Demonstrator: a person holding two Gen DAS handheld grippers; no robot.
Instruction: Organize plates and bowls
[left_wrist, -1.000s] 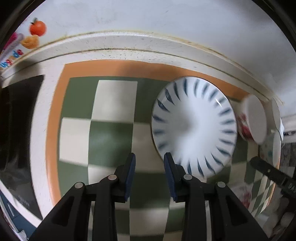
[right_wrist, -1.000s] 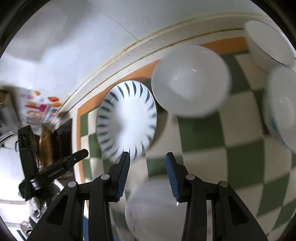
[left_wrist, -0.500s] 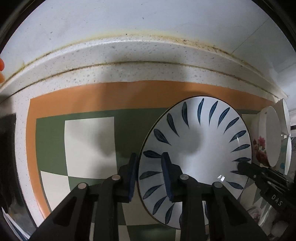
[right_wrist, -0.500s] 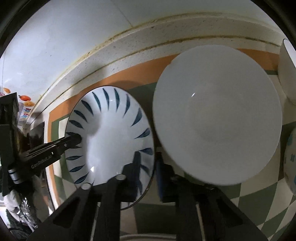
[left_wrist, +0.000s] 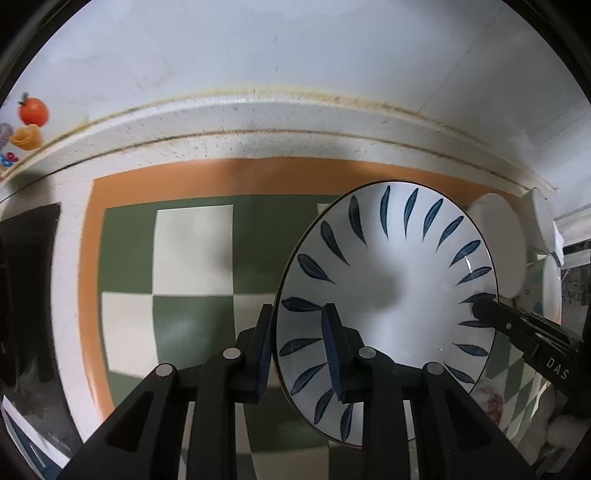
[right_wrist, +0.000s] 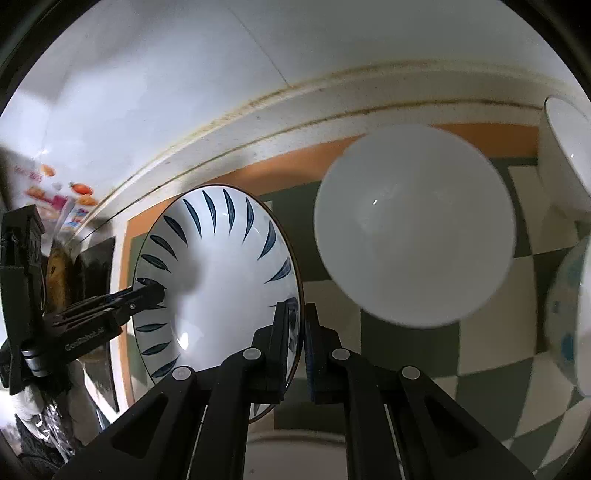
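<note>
Plate (left_wrist: 399, 295) with blue leaf marks pinched at opposite rims: left gripper (left_wrist: 297, 350) and right gripper (right_wrist: 297, 339) both clamped on it, over checkered mat (left_wrist: 192, 258). Risk: uneven lift twists the rim out; white bowl (right_wrist: 413, 251) just right of right gripper could get clipped.

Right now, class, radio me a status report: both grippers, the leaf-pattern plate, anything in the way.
Left gripper and right gripper both shut on leaf-pattern plate, opposite rims. Plain white bowl close beside the plate on the checked mat.

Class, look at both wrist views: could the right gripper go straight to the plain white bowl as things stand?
Probably not. The right gripper is shut on the rim of the leaf-pattern plate, also held by the left gripper. The plain white bowl sits unobstructed beside it.
</note>
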